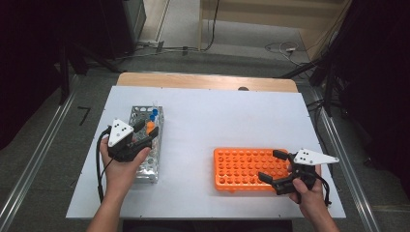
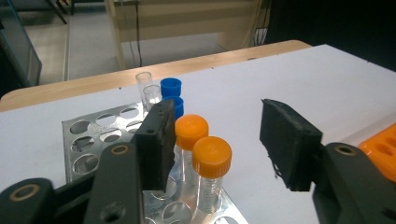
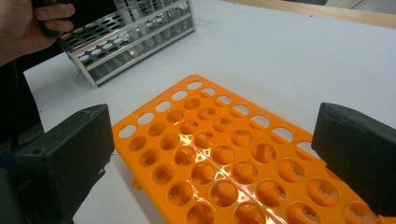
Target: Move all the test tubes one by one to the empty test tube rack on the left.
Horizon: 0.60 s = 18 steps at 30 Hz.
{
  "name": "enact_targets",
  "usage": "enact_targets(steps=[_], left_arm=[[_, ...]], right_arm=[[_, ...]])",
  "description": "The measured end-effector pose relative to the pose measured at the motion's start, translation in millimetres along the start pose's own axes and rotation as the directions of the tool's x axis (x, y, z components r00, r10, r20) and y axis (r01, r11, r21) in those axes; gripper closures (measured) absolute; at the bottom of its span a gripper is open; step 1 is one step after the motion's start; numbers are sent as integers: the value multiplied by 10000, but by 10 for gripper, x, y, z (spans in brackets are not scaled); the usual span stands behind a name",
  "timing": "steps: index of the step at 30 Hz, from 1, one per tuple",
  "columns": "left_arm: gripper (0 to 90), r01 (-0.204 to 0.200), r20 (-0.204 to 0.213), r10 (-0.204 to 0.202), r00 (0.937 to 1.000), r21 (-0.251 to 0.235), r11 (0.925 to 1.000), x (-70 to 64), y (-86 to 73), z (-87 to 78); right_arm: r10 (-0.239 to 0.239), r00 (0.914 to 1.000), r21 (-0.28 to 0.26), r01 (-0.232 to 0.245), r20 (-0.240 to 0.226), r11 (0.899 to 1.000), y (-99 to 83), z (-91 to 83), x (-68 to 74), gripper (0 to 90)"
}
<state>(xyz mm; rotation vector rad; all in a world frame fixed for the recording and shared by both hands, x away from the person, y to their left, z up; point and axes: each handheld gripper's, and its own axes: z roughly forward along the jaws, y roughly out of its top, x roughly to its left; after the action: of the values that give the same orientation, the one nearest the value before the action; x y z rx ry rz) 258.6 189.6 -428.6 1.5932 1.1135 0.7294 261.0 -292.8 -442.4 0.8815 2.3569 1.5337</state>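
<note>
A metal tube rack (image 1: 145,164) (image 2: 88,135) (image 3: 126,42) stands on the left of the white table. It holds two orange-capped tubes (image 2: 212,156) (image 1: 150,126), two blue-capped tubes (image 2: 171,87) (image 1: 154,114) and uncapped clear tubes (image 2: 145,84). My left gripper (image 1: 147,131) (image 2: 217,144) hovers over the rack, open, its jaws on either side of the orange-capped tubes without touching them. An empty orange rack (image 1: 249,168) (image 3: 224,154) lies on the right. My right gripper (image 1: 271,166) (image 3: 219,154) is open above its near right end, holding nothing.
The white table top (image 1: 217,121) stretches between the two racks. A wooden edge (image 1: 208,81) runs along its far side. Cables (image 1: 285,48) lie on the floor beyond, and dark stands (image 1: 72,58) flank the table.
</note>
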Motion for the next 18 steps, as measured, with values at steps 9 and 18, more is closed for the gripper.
enact_targets(steps=[9,18], left_arm=[[189,322,976,-304,9948,-168,9993,-26,-9,-150],[26,216,1719,-228,9849,88,9997,-64,-97,-280]], right_arm=[[-6,9994,-24,7,334,10000,-29,-42,-75,0],[138,9968,-89,-132,783,9999,-77,-120,-210,0]])
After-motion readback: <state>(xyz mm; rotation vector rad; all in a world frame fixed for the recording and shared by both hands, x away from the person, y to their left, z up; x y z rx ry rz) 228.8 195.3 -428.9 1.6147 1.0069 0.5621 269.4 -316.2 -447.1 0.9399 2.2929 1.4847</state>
